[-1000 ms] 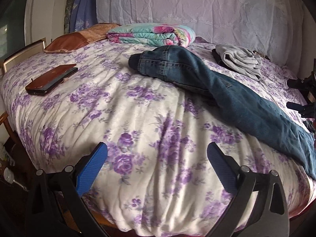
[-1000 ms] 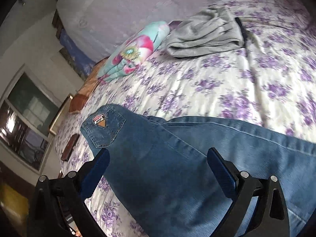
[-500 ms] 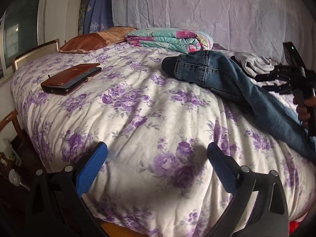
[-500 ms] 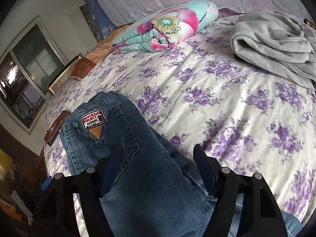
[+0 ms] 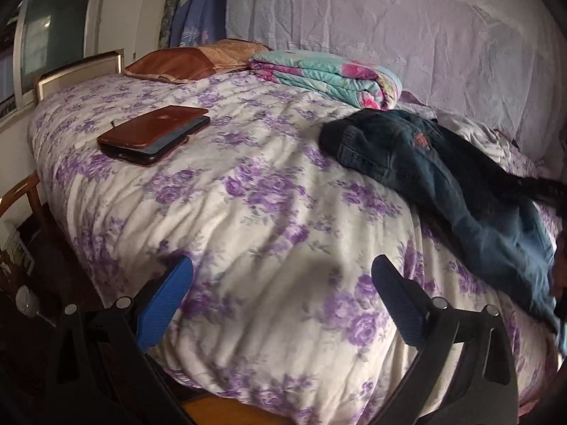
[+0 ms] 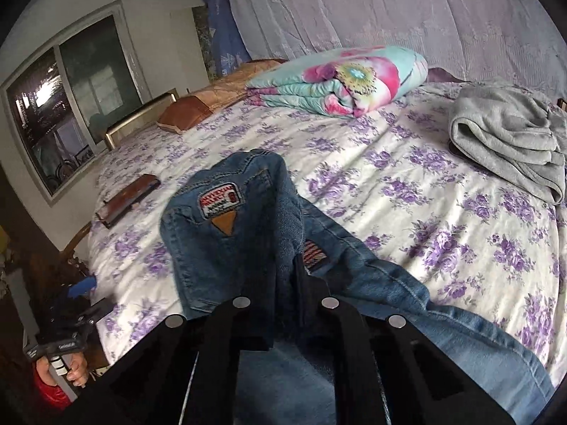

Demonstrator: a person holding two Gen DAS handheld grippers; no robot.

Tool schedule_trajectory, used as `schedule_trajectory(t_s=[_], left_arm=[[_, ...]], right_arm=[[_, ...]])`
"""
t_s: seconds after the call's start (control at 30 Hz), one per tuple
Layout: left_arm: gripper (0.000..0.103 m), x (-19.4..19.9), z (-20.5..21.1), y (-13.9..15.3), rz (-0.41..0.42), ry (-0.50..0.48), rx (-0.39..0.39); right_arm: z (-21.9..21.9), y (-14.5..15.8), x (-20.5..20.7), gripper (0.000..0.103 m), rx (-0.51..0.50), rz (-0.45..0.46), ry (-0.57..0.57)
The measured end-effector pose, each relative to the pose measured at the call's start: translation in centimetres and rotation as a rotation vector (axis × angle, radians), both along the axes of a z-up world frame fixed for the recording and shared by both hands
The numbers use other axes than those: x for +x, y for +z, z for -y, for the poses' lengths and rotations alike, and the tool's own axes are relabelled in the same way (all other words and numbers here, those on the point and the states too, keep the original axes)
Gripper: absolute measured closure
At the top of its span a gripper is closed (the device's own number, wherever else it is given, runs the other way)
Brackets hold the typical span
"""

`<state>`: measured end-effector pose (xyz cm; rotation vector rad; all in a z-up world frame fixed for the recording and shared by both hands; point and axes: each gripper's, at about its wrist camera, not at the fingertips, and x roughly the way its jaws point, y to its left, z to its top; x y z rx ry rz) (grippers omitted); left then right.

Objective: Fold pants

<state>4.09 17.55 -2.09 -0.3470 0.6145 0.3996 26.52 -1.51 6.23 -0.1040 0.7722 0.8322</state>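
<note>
Right tongs (image 6: 283,283) are pinching a bunched fold of the blue jeans (image 6: 234,233) near the waist, pads pressed together on denim — the patch-pocket end is lifting off the floral bed (image 6: 443,212), legs trailing toward the camera. Left tongs (image 5: 281,301) are hanging spread over bare quilt, touching nothing — the jeans are lying to their right.

One pair of blue jeans (image 6: 248,233) lay on one floral-covered bed (image 5: 248,212). There was one folded turquoise-and-pink quilt (image 6: 336,81), one grey garment (image 6: 506,138), though a second dark piece may have lain under it, one brown pillow (image 5: 184,65), one brown-cased tablet (image 5: 152,134) and two grippers: left (image 5: 281,287), right (image 6: 288,283).
</note>
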Motion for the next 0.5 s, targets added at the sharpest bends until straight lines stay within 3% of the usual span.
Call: schedule_trajectory(t_s=[0.1, 0.2, 0.33, 0.4, 0.5], left_arm=[[0.005, -1.9, -2.8, 1.1, 0.068, 0.067, -0.102], [0.005, -4.2, -5.7, 1.8, 0.165, 0.134, -0.233], [0.005, -6.8, -8.5, 2.0, 0.255, 0.190, -0.388], [0.005, -7.6, -9.1, 2.0, 0.266, 0.212, -0.401], [0.005, -8.2, -9.0, 2.5, 0.260, 0.256, -0.350]], right_arm=[[-0.7, 1.0, -4.6, 0.094, 0.028, 0.038, 0.094], [-2.3, 0.0, -9.6, 0.094, -0.001, 0.044, 0.221], [-4.4, -4.3, -13.8, 0.091, -0.083, -0.074, 0.368], [-4.3, -6.0, -14.9, 0.083, -0.095, -0.111, 0.370], [-2.4, -5.9, -15.4, 0.065, -0.012, -0.158, 0.361]])
